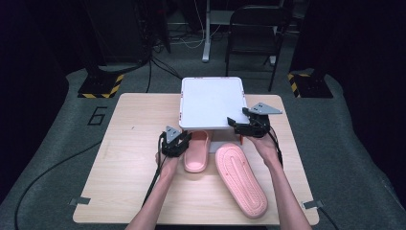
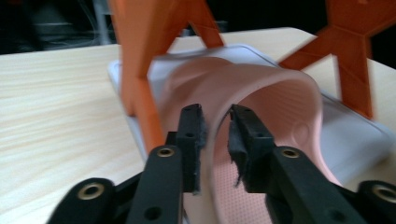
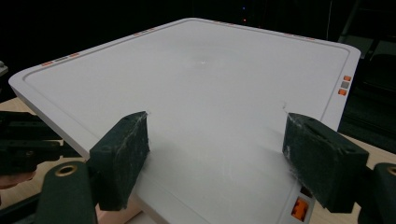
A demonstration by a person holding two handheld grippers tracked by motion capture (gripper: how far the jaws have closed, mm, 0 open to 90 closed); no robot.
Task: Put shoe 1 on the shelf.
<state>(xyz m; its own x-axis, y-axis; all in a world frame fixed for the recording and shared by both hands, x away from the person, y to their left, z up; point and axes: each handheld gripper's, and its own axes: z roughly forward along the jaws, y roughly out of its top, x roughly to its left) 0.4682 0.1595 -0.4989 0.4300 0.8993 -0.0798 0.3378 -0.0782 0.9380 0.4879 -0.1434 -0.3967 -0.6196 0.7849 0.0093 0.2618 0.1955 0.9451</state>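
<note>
Left gripper view | left gripper jaws clamp pink slipper strap | right gripper jaws apart

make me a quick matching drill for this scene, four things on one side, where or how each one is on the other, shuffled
Things:
1. left hand-held gripper
2. right hand-held gripper
3. sole-up pink slipper
4. white shelf top

States:
A. raised on orange legs above the table
B. lying loose on the table, nothing gripping it
C. shut on the upright pink slipper's strap
D. jaws wide open at the shelf's near right corner

Pairs: 1-C, 2-D, 3-B, 4-A
</note>
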